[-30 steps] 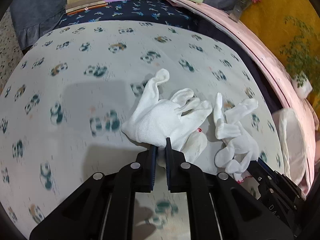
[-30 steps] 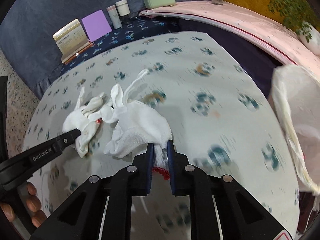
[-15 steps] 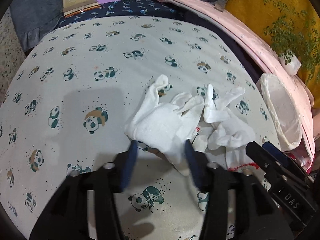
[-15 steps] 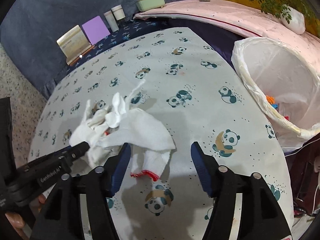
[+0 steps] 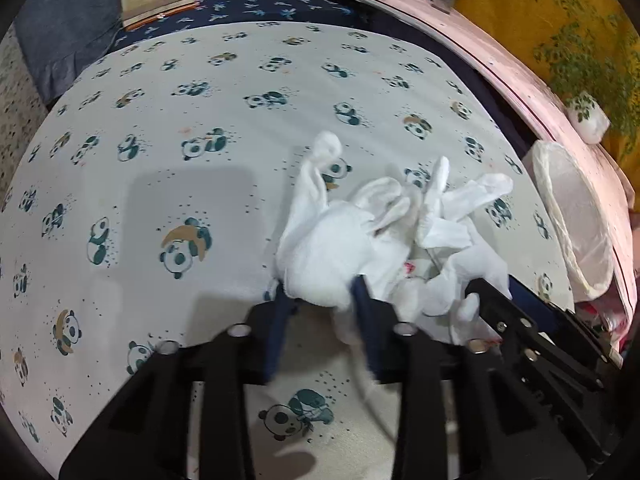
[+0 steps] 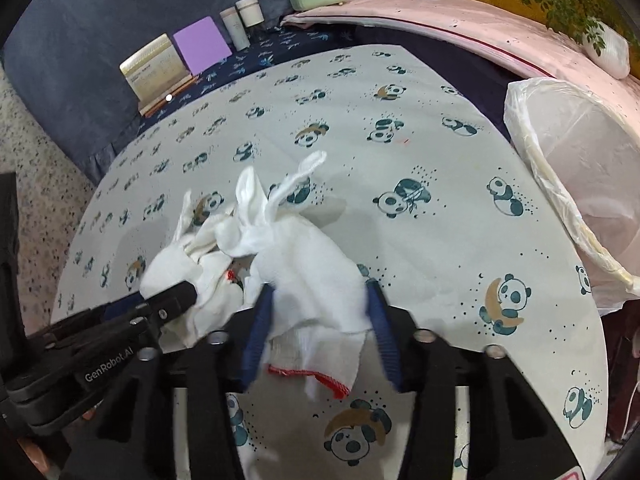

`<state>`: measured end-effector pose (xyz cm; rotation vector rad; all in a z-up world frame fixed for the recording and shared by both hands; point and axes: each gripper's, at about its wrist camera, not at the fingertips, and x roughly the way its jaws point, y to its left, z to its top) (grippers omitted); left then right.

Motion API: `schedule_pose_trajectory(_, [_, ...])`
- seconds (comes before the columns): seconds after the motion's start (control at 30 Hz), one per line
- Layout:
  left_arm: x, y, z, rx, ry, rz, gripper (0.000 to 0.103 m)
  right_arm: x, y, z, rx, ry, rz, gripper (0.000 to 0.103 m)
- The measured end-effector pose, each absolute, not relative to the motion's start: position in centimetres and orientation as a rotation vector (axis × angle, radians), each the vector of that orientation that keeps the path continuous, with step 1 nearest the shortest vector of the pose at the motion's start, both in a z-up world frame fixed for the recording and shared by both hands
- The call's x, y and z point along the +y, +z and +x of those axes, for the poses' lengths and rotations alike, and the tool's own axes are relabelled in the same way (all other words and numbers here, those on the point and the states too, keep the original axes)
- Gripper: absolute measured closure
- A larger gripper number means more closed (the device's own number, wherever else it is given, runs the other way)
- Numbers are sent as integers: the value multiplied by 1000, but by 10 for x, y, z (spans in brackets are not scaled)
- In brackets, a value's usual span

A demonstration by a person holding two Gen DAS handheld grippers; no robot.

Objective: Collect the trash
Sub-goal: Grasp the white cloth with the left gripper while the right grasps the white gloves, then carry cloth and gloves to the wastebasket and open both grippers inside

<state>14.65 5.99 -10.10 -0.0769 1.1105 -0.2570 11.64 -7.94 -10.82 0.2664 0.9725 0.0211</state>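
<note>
On the left, over a round desk draped in pale panda-print cloth: left tongs, just closing again, narrowed onto the bunched palm of a crumpled white knit cotton glove and pressing it from both sides. Just right of that, heaped against it near the desk's middle, fingers touching: a second white knit glove with a red-stitched cuff. Straddling that one, right tongs, also just closing, still fairly wide, with cloth reaching both blue pads but not clearly squeezed yet. Far right, beyond the desk edge: a bin lined with a translucent white plastic bag, mouth open, well apart from the heap.

Meaning for the job, as a judgement: a re-grip, taking a fuller bite of each glove before the carry to the bin. Neither glove binned yet.

Compared with a second ago: then pinched tight on the cuffs only. Half a second ago: spread wide, both gloves lying free. Now: biting deeper into the fabric. Gloves pushed closer together, fingers tangled. More of the bin showing at the right of both views.
</note>
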Motion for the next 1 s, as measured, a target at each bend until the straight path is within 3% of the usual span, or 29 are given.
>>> schedule_pose_trajectory(0.03, [59, -100, 145, 1114, -268, -80, 89, -79, -108, 115, 971, 18, 254, 79])
schedule_pose_trajectory(0.17, [52, -88, 137, 1095, -293, -76, 95, -83, -99, 106, 954, 25, 257, 90])
schedule_pose_trajectory(0.63, [-8, -15, 106, 957, -452, -46, 95, -154, -14, 58, 710, -119, 303, 92])
schedule_pose_trajectory(1.0, [-90, 17, 95, 897, -591, 15, 95, -230, 16, 23, 600, -268, 371, 92])
